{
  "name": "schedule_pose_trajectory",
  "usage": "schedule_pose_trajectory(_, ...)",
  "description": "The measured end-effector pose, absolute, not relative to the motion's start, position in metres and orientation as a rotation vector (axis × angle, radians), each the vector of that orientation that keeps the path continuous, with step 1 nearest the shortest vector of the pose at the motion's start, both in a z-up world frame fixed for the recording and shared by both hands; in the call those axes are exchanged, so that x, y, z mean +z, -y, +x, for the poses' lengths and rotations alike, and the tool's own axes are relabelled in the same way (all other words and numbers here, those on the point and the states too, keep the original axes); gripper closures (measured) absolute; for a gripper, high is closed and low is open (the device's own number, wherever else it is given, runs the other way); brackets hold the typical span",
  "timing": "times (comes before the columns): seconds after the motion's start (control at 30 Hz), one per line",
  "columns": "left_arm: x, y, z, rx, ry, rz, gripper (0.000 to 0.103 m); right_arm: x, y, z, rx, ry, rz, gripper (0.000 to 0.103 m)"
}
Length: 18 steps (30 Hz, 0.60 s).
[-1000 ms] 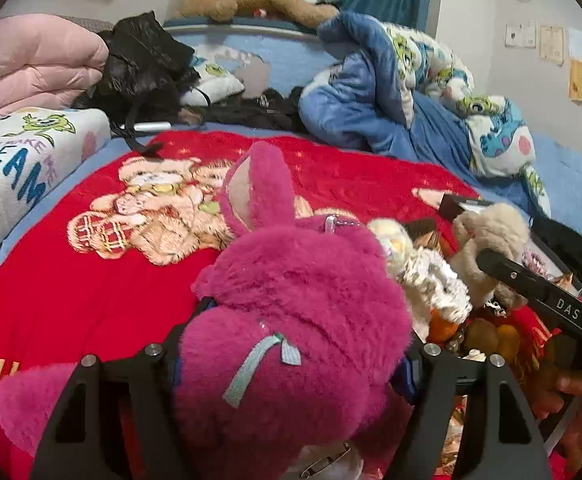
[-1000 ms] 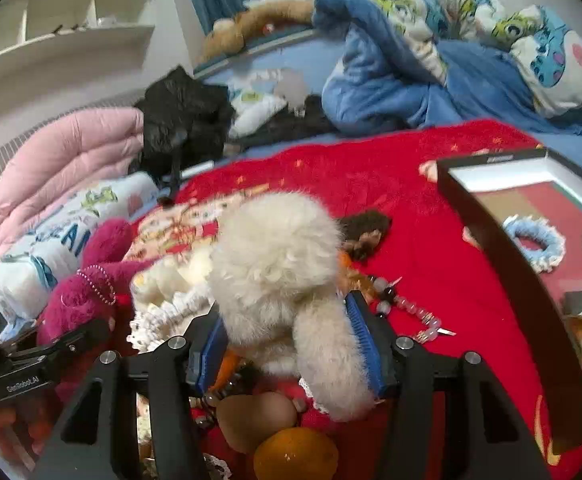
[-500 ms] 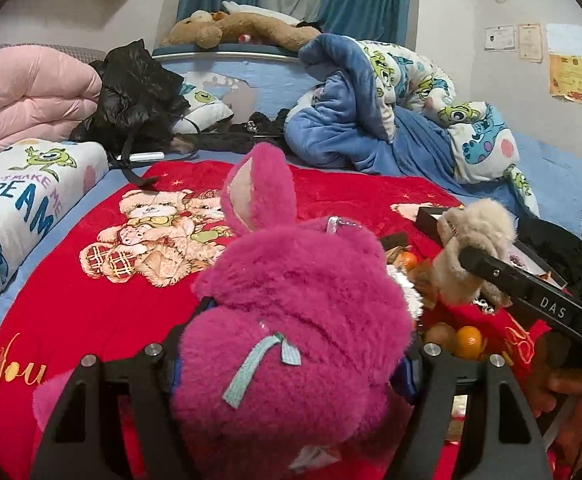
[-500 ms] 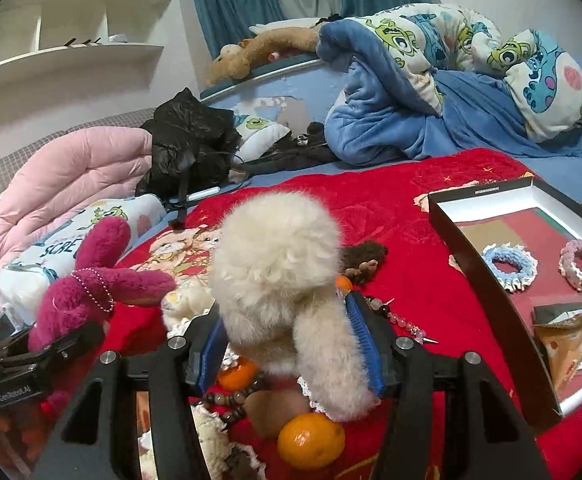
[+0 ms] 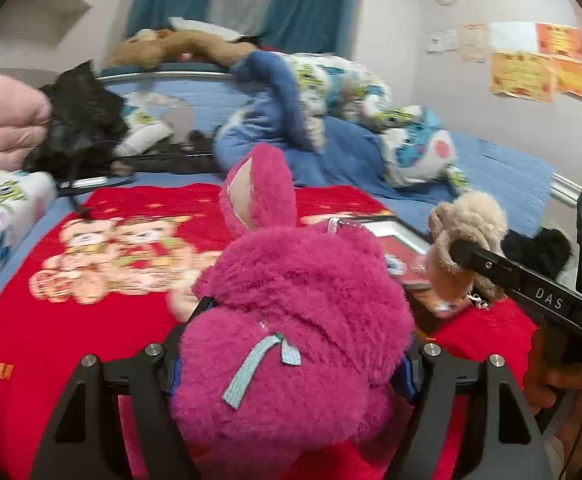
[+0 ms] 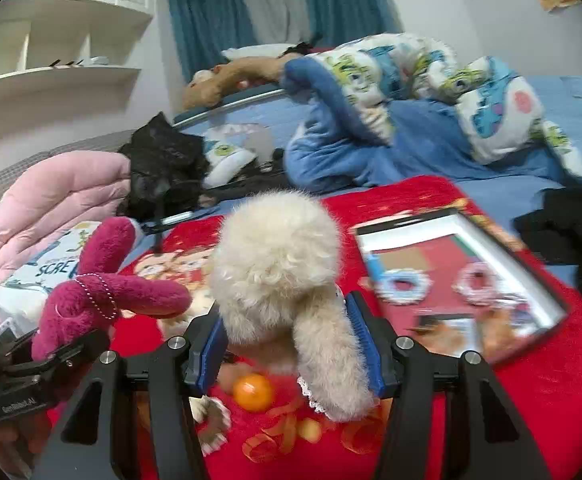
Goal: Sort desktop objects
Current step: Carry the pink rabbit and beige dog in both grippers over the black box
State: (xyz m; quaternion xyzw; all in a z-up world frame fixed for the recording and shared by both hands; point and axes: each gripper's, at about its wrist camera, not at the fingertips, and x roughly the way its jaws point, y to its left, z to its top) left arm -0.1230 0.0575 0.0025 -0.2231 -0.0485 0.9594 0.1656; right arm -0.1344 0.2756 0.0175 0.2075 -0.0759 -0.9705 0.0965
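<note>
Tools both grip plush above the red blanket (image 6: 531,380): left tool (image 5: 291,360) clamps a magenta bunny (image 5: 291,320), right tool (image 6: 287,344) a cream toy (image 6: 279,276), beside a black tray (image 6: 547,280) holding scrunchies (image 6: 403,286).

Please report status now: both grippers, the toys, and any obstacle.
Left hand-held gripper shut on pink plush. Right hand-held gripper shut on cream plush. Both over red blanket. Tray ahead, nothing blocking.

Left hand-held gripper (image 5: 291,354): black angular finger arms, round silver screws, blue ribbed pads. Right hand-held gripper (image 6: 287,346): same black frame, silver screws, blue pads; seen sidelong, white "DAS" lettering on finger, green light on black body, thin cable below.
</note>
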Motion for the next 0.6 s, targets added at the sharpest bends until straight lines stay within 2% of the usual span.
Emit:
schedule_pose_trajectory(0.23, 0.019, -0.155, -0.092, 2.560, 0.117, -0.597, 0.026, 0.037, -0.344, -0.072, -3.031, 0.226, 0.619, 0.048)
schedule_pose_trajectory(0.37, 0.024, -0.210, -0.076, 2.509, 0.058, -0.585, 0.026, 0.038, -0.378, -0.051, -3.072, 0.300, 0.636, 0.048)
schedule_pose_trajectory(0.6, 0.024, -0.250, -0.072, 2.486, 0.087, -0.619, 0.026, 0.031, -0.404, -0.043, -3.083, 0.323, 0.664, 0.048)
